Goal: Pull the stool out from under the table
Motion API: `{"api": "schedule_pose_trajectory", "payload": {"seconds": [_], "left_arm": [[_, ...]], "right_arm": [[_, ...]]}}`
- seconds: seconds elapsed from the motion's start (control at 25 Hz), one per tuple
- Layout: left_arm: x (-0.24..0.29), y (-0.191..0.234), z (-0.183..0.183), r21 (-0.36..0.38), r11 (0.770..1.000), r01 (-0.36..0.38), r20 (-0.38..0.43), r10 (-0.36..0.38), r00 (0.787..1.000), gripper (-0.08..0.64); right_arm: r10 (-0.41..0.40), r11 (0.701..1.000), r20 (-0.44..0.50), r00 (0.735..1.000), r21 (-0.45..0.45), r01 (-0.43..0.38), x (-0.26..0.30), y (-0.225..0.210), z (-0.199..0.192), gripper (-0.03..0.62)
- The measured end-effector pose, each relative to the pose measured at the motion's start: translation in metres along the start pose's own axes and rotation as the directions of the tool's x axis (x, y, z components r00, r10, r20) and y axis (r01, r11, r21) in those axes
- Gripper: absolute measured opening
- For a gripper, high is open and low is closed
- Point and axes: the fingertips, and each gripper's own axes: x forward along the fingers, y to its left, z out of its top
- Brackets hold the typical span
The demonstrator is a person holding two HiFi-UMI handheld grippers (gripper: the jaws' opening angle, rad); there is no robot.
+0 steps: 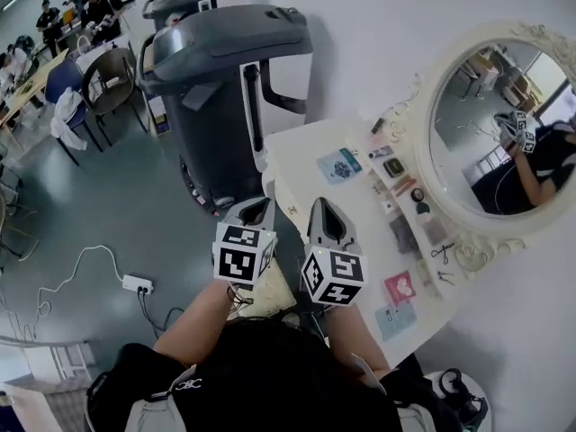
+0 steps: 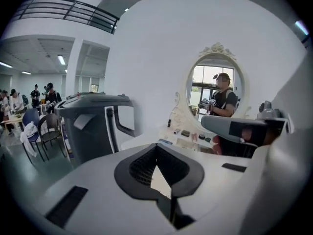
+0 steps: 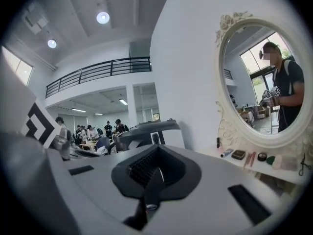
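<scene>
In front of me, the flat white table [image 1: 301, 160] holds a small blue packet [image 1: 339, 165], a pink square card [image 1: 400, 288], little black scissors [image 1: 442, 253] and a big oval mirror [image 1: 499, 129].

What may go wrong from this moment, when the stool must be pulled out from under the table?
1. The left gripper and right gripper are both shut and empty above the table edge; reaching down, they might bump it and shake the small items.
2. The cream stool shows only partly below them; pulled back, it might catch the power strip cable on the floor.
</scene>
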Motion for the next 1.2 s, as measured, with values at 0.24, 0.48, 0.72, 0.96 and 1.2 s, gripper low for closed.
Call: {"api": "schedule_pose_trajectory", "payload": {"seconds": [0.24, 0.48, 0.72, 0.96, 1.2], "left_arm": [[0.015, -0.035, 0.032, 0.067, 0.992, 0.106, 0.048, -0.109, 0.993, 0.005], [0.027, -0.047, 0.036, 0.080, 0.987, 0.137, 0.045, -0.141, 0.989, 0.005], [0.036, -0.056, 0.034, 0.076, 0.979, 0.187, 0.014, -0.188, 0.982, 0.005], [0.039, -0.059, 0.033, 0.120, 0.975, 0.184, 0.001, -0.186, 0.983, 0.005], [0.039, -0.061, 0.032, 0.114, 0.974, 0.198, 0.003, -0.199, 0.980, 0.005]], "right_arm": [[-0.115, 0.993, 0.066, 0.991, -0.028, 0.117, -0.015, -0.032, 0.023, 0.003], [-0.162, 0.987, 0.059, 0.985, 0.013, 0.161, -0.022, -0.053, 0.017, 0.003], [-0.193, 0.981, 0.057, 0.979, 0.029, 0.192, -0.023, -0.063, 0.014, 0.003], [-0.209, 0.978, 0.041, 0.977, 0.030, 0.208, -0.024, -0.068, 0.008, 0.003], [-0.215, 0.977, 0.036, 0.976, 0.015, 0.214, -0.024, -0.067, 0.007, 0.003]]}}
